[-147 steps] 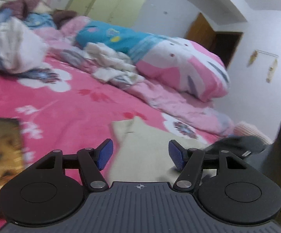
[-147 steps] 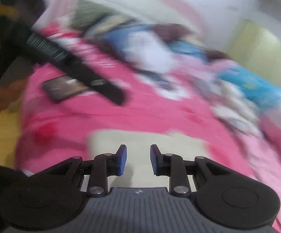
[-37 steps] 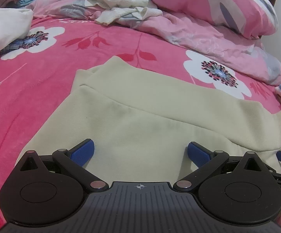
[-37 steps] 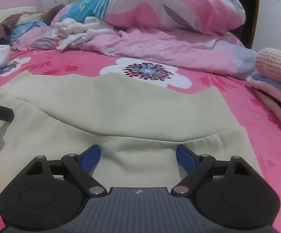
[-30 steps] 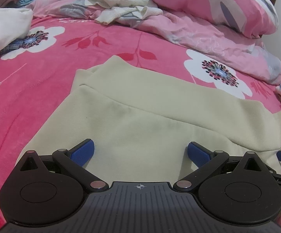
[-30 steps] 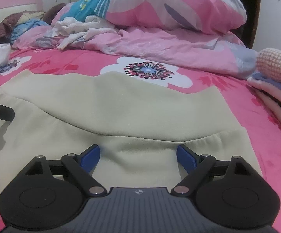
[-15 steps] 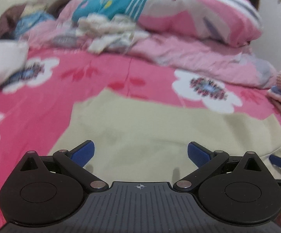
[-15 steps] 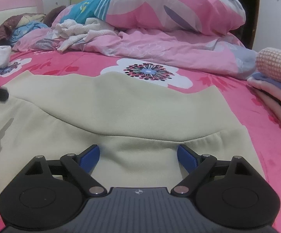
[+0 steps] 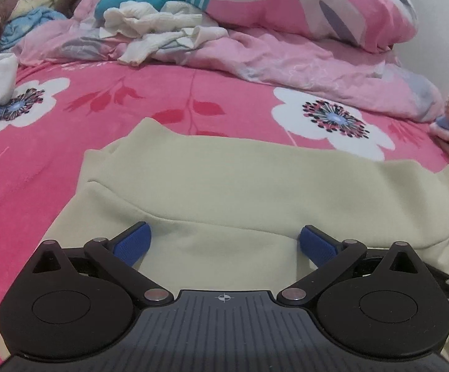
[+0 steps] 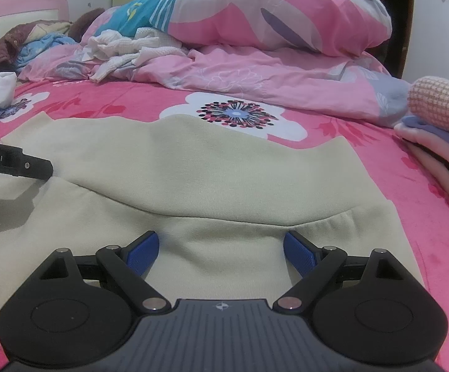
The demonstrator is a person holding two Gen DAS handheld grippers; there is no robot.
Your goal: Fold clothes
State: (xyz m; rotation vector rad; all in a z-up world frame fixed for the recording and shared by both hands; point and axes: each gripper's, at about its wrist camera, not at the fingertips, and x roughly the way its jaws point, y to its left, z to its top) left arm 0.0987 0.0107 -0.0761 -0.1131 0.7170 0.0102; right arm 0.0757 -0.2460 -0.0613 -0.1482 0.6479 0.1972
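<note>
Both grippers, left gripper (image 9: 224,243) and right gripper (image 10: 221,249), stand released side by side over the near hem of the cream garment (image 9: 255,183), which lies flat crosswise on the pink bedspread (image 9: 115,102).

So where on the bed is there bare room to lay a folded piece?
Bare pink sheet lies between the cream garment and the rumpled pink duvet, and left of the garment. Crowded: white clothes at the back, folded stack on the right.
</note>
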